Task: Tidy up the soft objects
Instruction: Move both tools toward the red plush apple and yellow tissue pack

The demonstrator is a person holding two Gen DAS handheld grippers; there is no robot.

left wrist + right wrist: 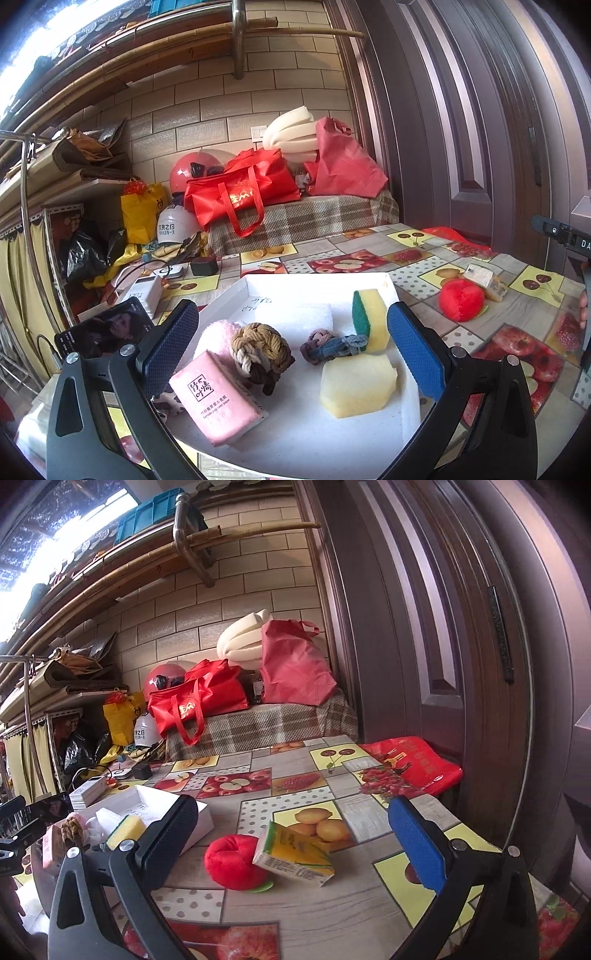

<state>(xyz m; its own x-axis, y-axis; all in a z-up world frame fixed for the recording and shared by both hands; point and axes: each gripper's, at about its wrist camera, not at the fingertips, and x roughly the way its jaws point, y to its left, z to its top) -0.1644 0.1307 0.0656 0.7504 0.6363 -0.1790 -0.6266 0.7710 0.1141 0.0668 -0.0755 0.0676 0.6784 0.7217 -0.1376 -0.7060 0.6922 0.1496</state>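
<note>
A: On the left gripper (291, 343), dark grey angular arms are seen, each studded with a round silver screw.

B: Its pads are textured: one black (173, 343), one bright blue (415, 354).

A: The same build is shown on the right gripper (291, 842) — grey frame with triangular cut-outs, silver screws, one black pad, one blue.

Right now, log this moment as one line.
left gripper: open over tray | right gripper: open, facing plush apple | apple: on table, touching carton, outside tray
</note>
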